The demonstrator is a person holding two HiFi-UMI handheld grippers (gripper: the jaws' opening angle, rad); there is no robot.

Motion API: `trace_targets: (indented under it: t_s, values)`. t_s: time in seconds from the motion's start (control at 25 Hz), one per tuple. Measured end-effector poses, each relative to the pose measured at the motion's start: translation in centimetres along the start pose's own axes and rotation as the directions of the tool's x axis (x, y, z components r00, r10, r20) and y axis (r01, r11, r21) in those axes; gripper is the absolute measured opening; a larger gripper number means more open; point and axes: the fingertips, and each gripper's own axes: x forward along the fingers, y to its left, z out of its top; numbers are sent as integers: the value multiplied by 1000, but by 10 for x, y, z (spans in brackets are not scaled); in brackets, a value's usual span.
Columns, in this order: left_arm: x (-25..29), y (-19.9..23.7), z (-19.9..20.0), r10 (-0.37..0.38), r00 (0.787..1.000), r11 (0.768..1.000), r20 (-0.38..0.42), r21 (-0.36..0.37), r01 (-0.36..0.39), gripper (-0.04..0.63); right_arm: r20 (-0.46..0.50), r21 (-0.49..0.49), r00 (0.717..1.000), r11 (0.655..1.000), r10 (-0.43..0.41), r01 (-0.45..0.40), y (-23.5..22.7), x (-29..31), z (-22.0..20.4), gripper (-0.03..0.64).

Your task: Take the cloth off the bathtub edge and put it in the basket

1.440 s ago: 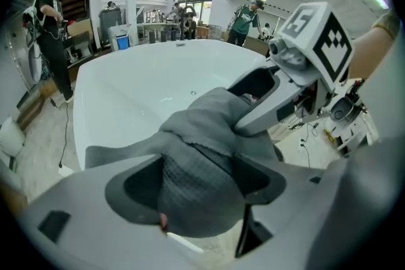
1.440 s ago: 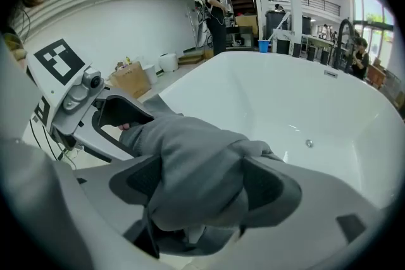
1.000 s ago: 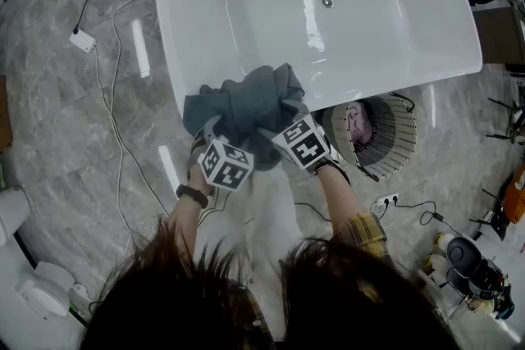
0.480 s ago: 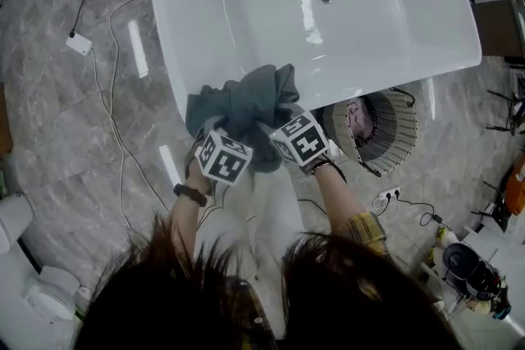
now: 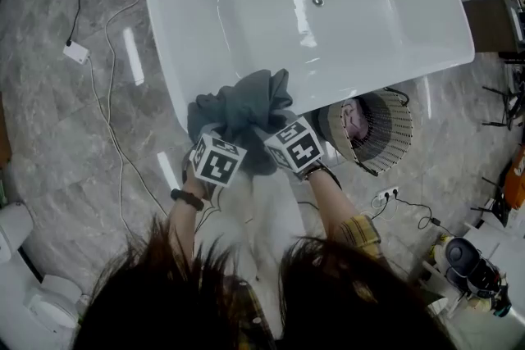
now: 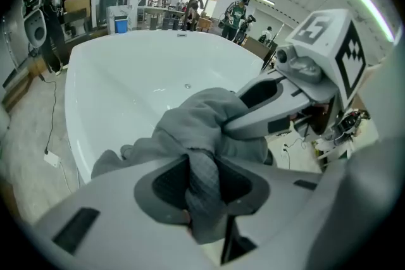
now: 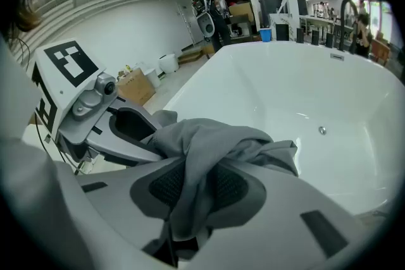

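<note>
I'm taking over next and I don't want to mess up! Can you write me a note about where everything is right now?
Left claw has just been closing and pinches the cloth.
Right claw: the same.
The cloth lies bunched on the bathtub edge.
The basket stands on the floor beside the bathtub, on the right.
Done: both grips. To do: lift, carry, drop in basket.

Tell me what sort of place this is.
Probably a mock bathroom staged inside a large workshop hall: a freestanding bathtub on stone-look floor tiles, with people and workbenches beyond it.
</note>
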Motion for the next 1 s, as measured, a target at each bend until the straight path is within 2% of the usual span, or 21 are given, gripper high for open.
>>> trace_targets:
  t_s: [0.28,0.56,1.0]
  values:
    - [-15,-3,-2,-15,1000,1000,13,20,14,106,45,13,999,1000,22,-22,15,-11,6,107]
    - [-35,-17,17,-17,999,999,28,50,16,104,86,49,996,999,13,-17,14,-38,17,104]
    - [-55,-84,94,-1,996,995,85,102,-8,104,186,59,982,998,-32,21,-30,-132,25,104]
